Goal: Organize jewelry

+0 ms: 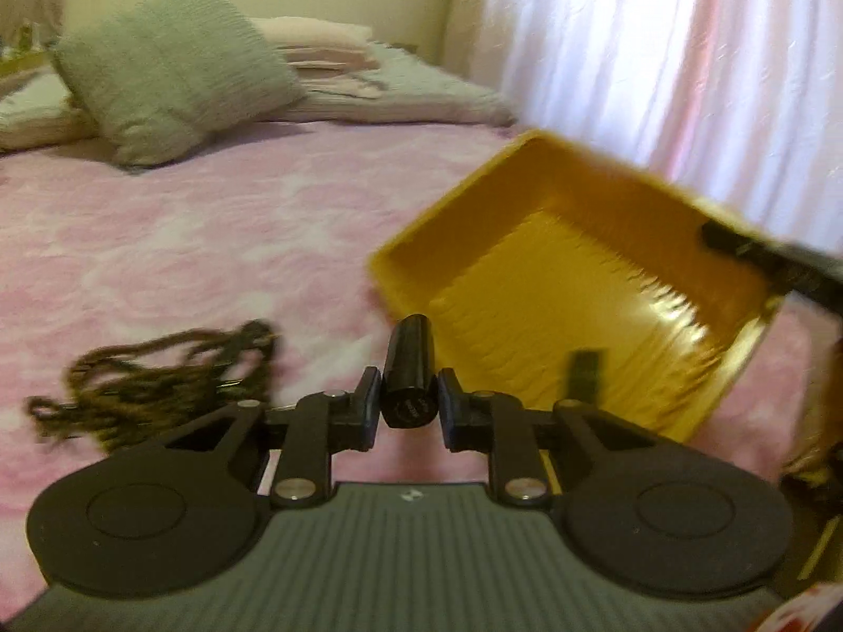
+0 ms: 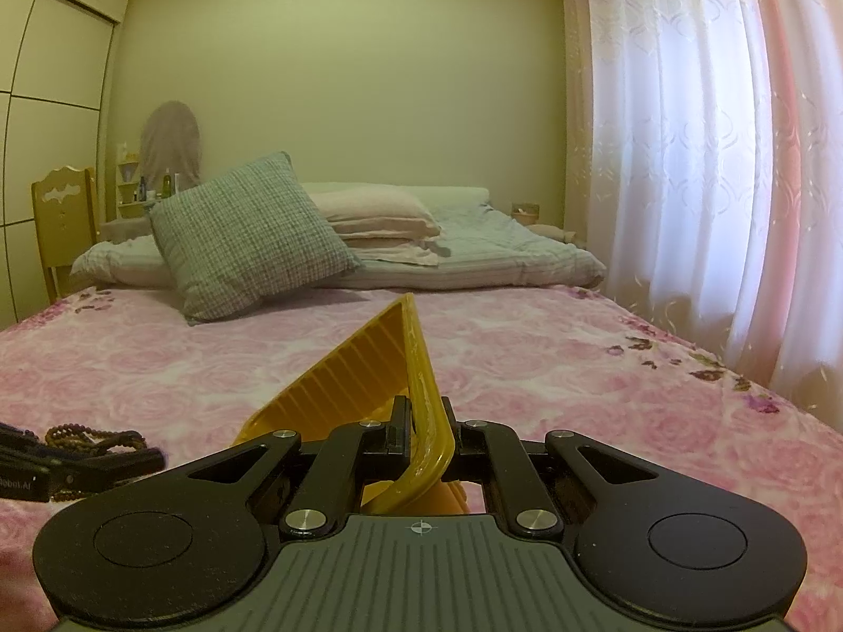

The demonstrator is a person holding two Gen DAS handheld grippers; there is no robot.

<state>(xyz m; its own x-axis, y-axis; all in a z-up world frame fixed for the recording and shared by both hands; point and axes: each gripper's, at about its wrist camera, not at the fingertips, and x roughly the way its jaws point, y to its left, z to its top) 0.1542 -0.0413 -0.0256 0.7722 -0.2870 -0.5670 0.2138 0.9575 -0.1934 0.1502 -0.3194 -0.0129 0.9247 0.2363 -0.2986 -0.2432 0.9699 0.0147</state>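
Observation:
My left gripper (image 1: 407,411) is shut on a small black cylinder (image 1: 408,384), like a lipstick tube, held just above the near left edge of a yellow plastic tray (image 1: 553,284). A small dark object (image 1: 582,371) lies inside the tray. My right gripper (image 2: 424,432) is shut on the tray's rim (image 2: 429,411) and tilts the tray up off the pink bedspread; its finger shows in the left wrist view (image 1: 764,258). A brown beaded necklace (image 1: 158,384) lies in a heap on the bed, left of the tray, and also shows in the right wrist view (image 2: 89,437).
The bed has a pink rose-patterned cover (image 2: 527,358). A grey-green cushion (image 2: 247,231) and stacked pillows (image 2: 374,221) lie at its head. White and pink curtains (image 2: 711,158) hang on the right. A wooden chair (image 2: 63,221) stands at the far left.

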